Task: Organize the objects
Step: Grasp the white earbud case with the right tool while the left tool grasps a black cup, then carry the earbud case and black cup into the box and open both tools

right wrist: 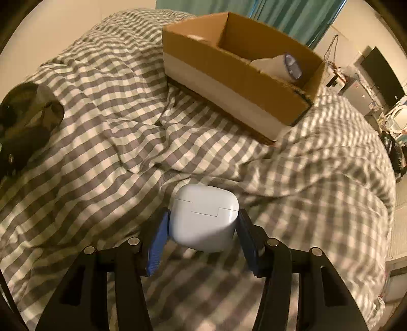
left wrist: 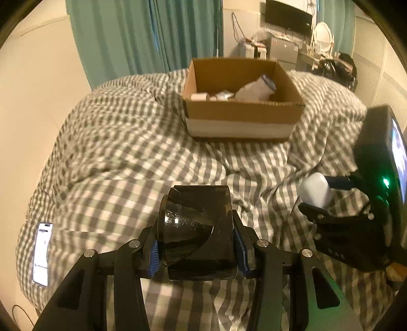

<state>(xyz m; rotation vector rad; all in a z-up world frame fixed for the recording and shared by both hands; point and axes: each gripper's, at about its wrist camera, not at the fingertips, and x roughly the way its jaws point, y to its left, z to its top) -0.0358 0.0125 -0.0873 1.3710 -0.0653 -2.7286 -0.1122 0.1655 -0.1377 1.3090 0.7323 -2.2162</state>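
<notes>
My left gripper (left wrist: 197,248) is shut on a black tape roll (left wrist: 198,231) and holds it above the checked bedspread. The roll also shows at the left edge of the right wrist view (right wrist: 30,112). My right gripper (right wrist: 203,229) is shut on a pale blue earbud case (right wrist: 203,216); it also shows in the left wrist view (left wrist: 316,191), held at the right. An open cardboard box (left wrist: 244,112) sits on the bed ahead of both grippers, also in the right wrist view (right wrist: 229,76). It holds a white wrapped item (left wrist: 254,89) and small white containers (left wrist: 201,96).
A lit phone (left wrist: 43,252) lies on the grey-and-white checked duvet (left wrist: 127,152) at the lower left. Teal curtains (left wrist: 142,33) hang behind the bed. A cluttered desk with a monitor (left wrist: 287,12) stands at the far right.
</notes>
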